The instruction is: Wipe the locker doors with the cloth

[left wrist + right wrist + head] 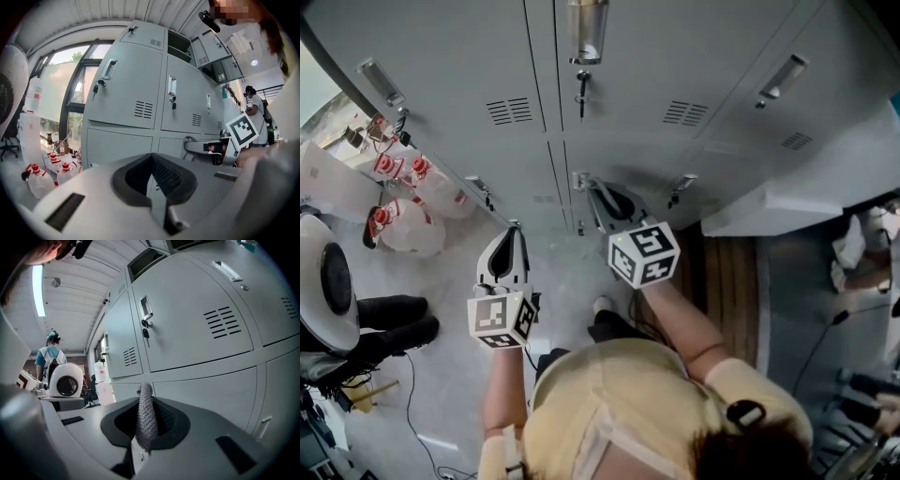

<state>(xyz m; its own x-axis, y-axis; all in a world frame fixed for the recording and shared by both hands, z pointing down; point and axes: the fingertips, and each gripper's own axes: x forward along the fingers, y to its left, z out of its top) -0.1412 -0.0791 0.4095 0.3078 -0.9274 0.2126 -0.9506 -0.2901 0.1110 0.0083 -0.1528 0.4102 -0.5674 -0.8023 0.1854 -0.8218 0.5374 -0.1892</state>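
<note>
Your left tongs (151, 161) are held low, pointed at the lockers (694, 66), with the jaws closed and empty. Your right tongs (144, 397), forearm extended, are clamped on the cloth (146, 420) close to a lower door (211, 390).

Clear plastic bottles with red caps (411, 220) sit grouped on the pale floor (450, 375) at the left end of the lockers (469, 75). Nearer, a white round machine with a dark circular face (326, 281) stands beside a pair of black shoes (394, 323) (whose they are cannot be told). A thin cable (410, 403) trails over the floor. To the right runs a strip of wooden boards (731, 291). Farther off, a person with a backpack (49, 359) stands under a long ceiling light (37, 284).
</note>
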